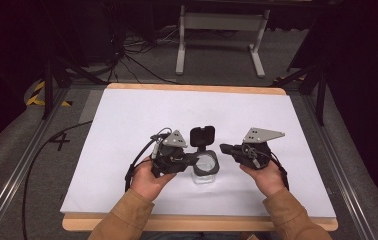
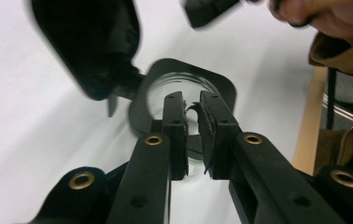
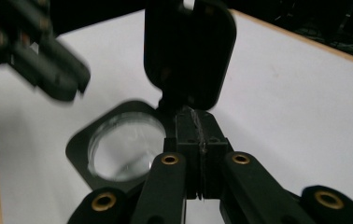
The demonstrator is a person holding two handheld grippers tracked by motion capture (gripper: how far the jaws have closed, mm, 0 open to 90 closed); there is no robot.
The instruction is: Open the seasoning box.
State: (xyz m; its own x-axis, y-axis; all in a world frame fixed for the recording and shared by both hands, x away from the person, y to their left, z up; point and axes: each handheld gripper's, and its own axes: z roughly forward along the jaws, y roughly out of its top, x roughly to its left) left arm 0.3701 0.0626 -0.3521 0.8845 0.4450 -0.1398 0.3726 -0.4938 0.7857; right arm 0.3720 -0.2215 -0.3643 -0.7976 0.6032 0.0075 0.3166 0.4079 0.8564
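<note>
High view: white sheet [image 1: 127,130] on a wooden table [image 1: 197,223], dark room beyond; left gripper [image 1: 195,159] clamps the jar [image 1: 206,167] rim, right gripper [image 1: 223,148] closed empty beside it.

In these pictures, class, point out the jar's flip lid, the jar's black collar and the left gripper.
flip lid [image 1: 202,135], high view, middle of the raised lid's inner face.
black collar [image 3: 79,144], right gripper view, its near left corner.
left gripper [image 2: 192,116], left gripper view, midway between its fingertips.

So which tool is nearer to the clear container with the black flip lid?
Left. The left tool reaches the clear container's black rim; the right tool stands apart, beside it.
</note>
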